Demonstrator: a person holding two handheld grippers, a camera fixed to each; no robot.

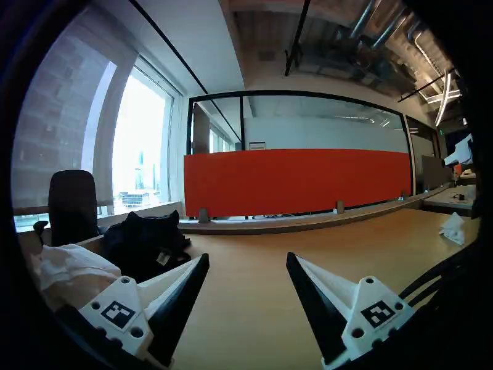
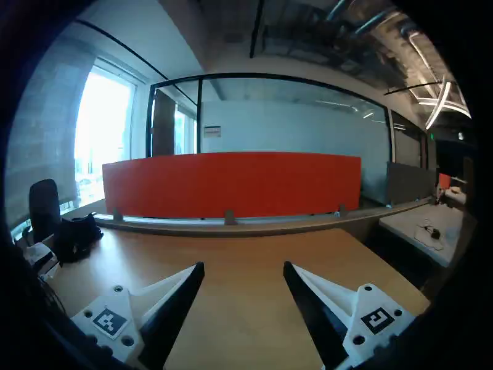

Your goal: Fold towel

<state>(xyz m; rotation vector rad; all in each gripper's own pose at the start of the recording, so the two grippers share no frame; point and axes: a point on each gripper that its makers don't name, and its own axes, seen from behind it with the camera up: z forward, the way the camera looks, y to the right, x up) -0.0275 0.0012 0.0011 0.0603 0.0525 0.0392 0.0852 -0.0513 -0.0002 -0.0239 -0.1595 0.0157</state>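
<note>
While over desk [image 1: 259, 290] — left gripper [image 1: 246, 258] wide, right gripper [image 2: 242, 265] wide; wall sign [image 2: 212, 131] unreadable.

The left gripper [image 1: 246, 256] hangs low over a bare wooden desk [image 1: 259, 296], its two white fingers [image 1: 148, 302] spread wide apart with nothing between them. At the desk's left end sits a black bag [image 1: 145, 240], and just beside it, nearer the camera, lies a pale crumpled bundle [image 1: 71, 268]. A black office chair [image 1: 72, 203] stands behind them by a bright window [image 1: 138, 154]. An orange divider panel [image 1: 296, 179] runs along the desk's far edge. Far right lies a small white crumpled item [image 1: 453, 228].
</note>
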